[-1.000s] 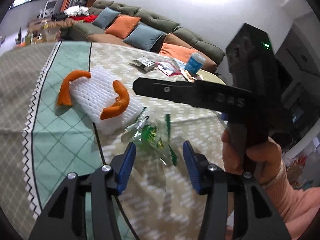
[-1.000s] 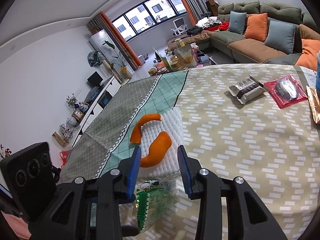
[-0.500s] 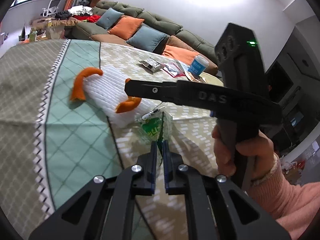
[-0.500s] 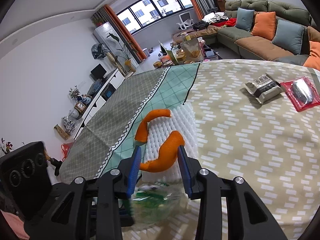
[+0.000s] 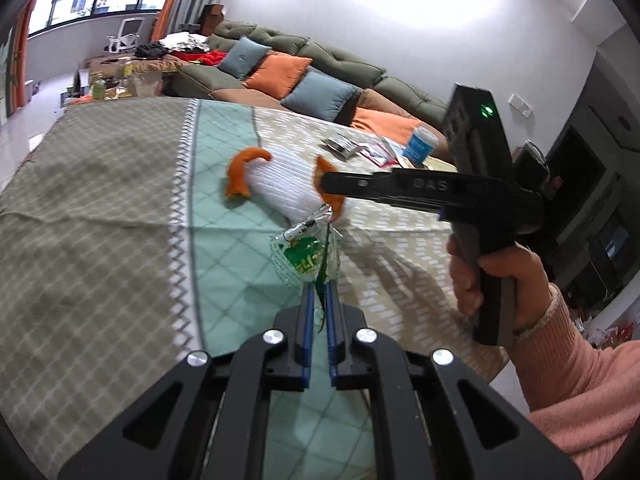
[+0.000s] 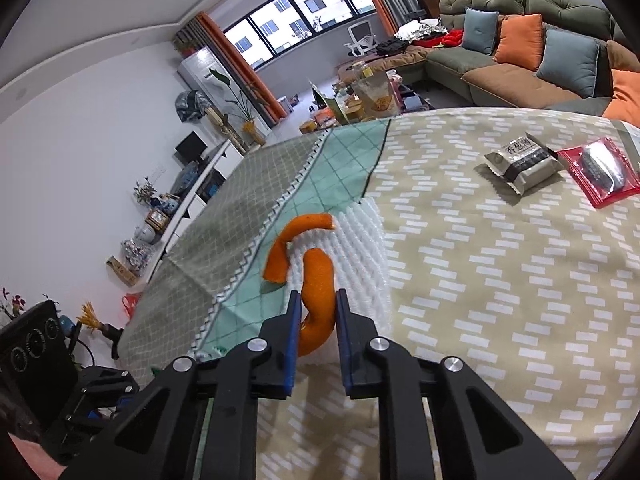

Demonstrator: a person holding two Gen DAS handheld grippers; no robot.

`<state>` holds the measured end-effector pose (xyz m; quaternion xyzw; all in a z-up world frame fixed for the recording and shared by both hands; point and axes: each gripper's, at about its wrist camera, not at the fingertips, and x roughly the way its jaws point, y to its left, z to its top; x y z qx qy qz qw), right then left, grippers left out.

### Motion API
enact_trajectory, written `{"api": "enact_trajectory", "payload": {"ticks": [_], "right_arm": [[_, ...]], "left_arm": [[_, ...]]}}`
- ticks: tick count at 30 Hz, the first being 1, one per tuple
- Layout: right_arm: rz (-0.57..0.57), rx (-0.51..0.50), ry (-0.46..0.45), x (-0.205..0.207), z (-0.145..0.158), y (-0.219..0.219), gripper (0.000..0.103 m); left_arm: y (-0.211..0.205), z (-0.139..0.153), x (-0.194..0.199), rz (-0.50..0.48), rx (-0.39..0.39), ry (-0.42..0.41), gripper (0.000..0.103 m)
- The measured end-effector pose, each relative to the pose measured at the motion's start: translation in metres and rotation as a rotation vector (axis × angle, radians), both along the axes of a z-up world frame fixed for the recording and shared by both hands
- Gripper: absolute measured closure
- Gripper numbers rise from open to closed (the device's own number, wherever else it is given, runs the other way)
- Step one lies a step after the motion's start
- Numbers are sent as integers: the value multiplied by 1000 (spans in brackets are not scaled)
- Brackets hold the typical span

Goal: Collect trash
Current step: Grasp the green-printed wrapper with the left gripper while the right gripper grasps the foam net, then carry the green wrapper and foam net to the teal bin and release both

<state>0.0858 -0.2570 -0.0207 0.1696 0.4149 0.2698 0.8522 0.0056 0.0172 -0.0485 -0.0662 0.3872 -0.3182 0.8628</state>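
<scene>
My left gripper (image 5: 318,286) is shut on a crumpled green-and-clear wrapper (image 5: 304,256), held just above the patterned tablecloth (image 5: 120,208). A white foam net (image 6: 360,248) lies on the cloth with two curved pieces of orange peel on it. My right gripper (image 6: 318,300) has its jaws closing on the nearer peel (image 6: 318,276), which fills the gap between the blue pads. The other peel (image 6: 298,236) lies just beyond, at the net's left edge. In the left wrist view the right gripper (image 5: 326,180) reaches in from the right, its tip at that peel.
A grey snack packet (image 6: 524,162) and a red packet (image 6: 600,170) lie at the far right of the table. A blue cup (image 5: 420,146) stands near the far edge. A sofa (image 5: 320,76) runs behind the table. A pink sleeve (image 5: 580,360) holds the right tool.
My left gripper went from open around the wrapper to shut on it, then drew back with it. The right jaws narrowed around the nearer peel.
</scene>
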Motion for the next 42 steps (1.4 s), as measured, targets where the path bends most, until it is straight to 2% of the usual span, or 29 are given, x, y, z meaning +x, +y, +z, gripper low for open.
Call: {"api": "enact_trajectory", "payload": {"ticks": [15, 32, 42], "right_arm": [[196, 27, -86, -13, 30, 74, 86], [414, 14, -95, -2, 33, 184, 86], [504, 11, -92, 3, 32, 240, 86]], "left_arm": [[76, 22, -9, 197, -9, -51, 95], [169, 37, -29, 437, -6, -75, 95], [207, 39, -43, 537, -1, -75, 95]]}}
